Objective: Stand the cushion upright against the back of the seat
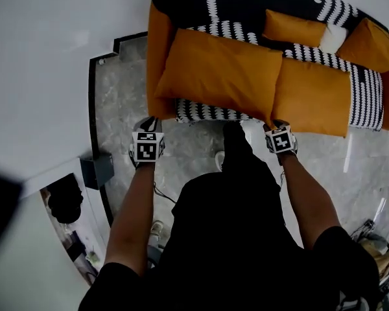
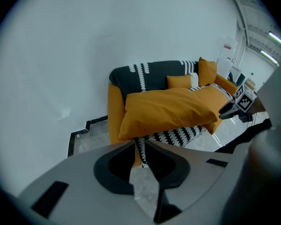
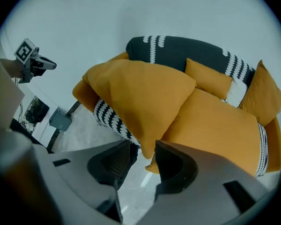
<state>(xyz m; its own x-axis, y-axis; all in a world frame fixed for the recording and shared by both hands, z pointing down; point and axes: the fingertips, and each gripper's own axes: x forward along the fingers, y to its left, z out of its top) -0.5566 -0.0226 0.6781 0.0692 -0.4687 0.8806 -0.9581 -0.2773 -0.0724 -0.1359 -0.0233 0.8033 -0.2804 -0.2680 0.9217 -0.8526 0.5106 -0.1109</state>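
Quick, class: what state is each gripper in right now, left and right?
Left gripper: fingers only slightly apart, nothing between them.
Right gripper: open, a corner of the large orange cushion between its fingers, not clamped.

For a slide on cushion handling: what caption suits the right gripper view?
Open right gripper straddles a corner of the large orange cushion lying on the sofa.

Ceiling strips (image 2: 277, 37) are lighting the room evenly and brightly, streaking glare across the floor (image 1: 366, 173). Fisheye lenses are bending and darkening all edges, and the nearest foreground is blurring softly.
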